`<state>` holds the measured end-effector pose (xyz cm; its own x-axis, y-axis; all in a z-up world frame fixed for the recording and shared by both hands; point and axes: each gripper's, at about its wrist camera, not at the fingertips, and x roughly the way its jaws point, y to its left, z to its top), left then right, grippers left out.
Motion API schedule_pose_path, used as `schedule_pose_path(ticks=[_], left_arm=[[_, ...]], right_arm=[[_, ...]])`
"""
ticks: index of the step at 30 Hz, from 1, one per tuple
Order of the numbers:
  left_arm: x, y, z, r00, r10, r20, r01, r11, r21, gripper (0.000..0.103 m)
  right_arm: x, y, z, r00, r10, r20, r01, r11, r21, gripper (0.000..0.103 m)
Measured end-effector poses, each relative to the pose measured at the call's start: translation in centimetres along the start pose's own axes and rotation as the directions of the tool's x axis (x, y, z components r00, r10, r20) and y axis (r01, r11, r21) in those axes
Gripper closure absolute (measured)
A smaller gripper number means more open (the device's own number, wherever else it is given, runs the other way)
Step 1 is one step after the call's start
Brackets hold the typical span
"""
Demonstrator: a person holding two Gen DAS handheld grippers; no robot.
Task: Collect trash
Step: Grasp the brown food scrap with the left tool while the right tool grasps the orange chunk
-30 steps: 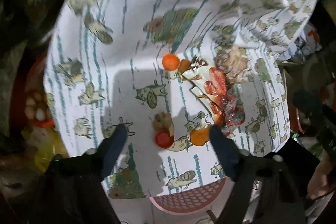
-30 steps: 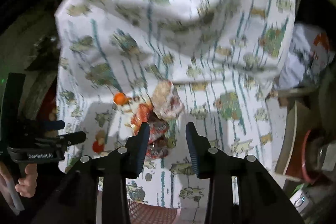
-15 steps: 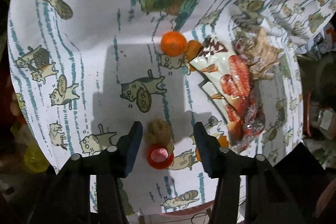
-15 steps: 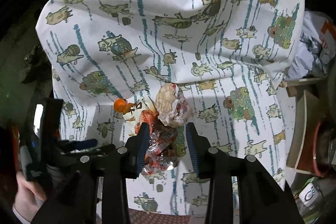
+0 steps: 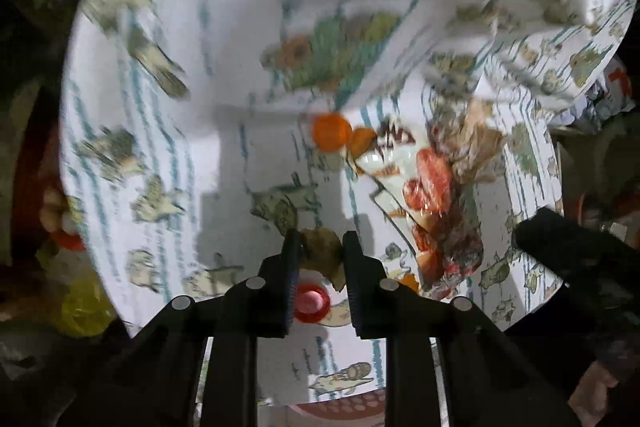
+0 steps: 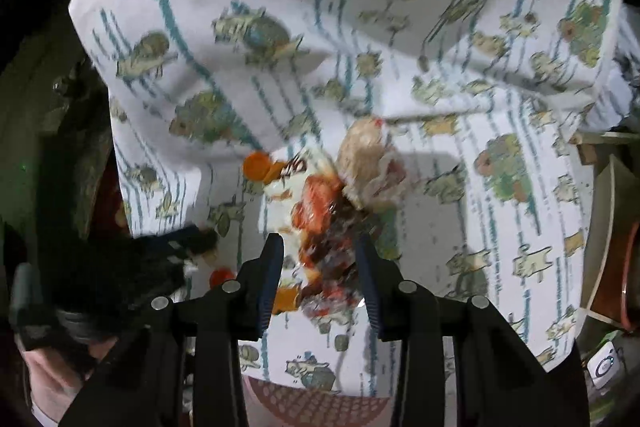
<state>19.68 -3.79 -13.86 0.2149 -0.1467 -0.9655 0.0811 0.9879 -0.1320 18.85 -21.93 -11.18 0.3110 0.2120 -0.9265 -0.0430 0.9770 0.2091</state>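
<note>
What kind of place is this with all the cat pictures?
Probably a cluttered home table after snacking. A white cloth printed with cartoon cats covers it, crinkly red snack wrappers and a round orange bottle cap lie on it, and household clutter crowds the dark edges.

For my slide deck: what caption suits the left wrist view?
Left gripper shut on a brown scrap above a red cap, on the cat-print cloth.
</note>
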Motion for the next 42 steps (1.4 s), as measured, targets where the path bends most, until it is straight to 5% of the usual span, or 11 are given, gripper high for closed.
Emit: schedule_pose_path(ticks=[8, 17, 25, 33, 37, 42], left_arm=[[-1.5, 1.7, 0.4, 0.998, 0.055, 0.03, -0.055, 0.998, 0.0, 0.083], [-2.0, 3.3, 0.2, 0.998, 0.056, 0.037, -0.055, 0.998, -0.033, 0.083], [-3.1, 4.6, 0.5, 0.991, 0.113, 0.077, -0.109, 0.993, -0.051, 0.083], [-3.2, 4.6, 0.6, 0.991, 0.11, 0.075, -0.107, 0.993, -0.05, 0.083], [-3.2, 4.4, 0.6, 0.991, 0.111, 0.077, -0.107, 0.993, -0.047, 0.083], [-3.2, 4.4, 0.6, 0.991, 0.113, 0.073, -0.109, 0.993, -0.052, 0.083]], right_arm=[[3.9, 2.8, -1.6, 0.983, 0.079, -0.167, -0.09, 0.994, -0.062, 0.063], [8.7, 5.7, -3.8, 0.947, 0.003, -0.32, -0.039, 0.994, -0.105, 0.063], [9.9, 6.7, -4.4, 0.948, -0.138, -0.287, 0.091, 0.981, -0.171, 0.063], [11.4, 7.0, -4.9, 0.943, -0.175, -0.283, 0.132, 0.977, -0.165, 0.049], [11.7, 6.7, -4.8, 0.942, -0.165, -0.293, 0.128, 0.982, -0.139, 0.049], [10.7, 5.3, -4.7, 0.947, -0.15, -0.283, 0.109, 0.982, -0.155, 0.063]])
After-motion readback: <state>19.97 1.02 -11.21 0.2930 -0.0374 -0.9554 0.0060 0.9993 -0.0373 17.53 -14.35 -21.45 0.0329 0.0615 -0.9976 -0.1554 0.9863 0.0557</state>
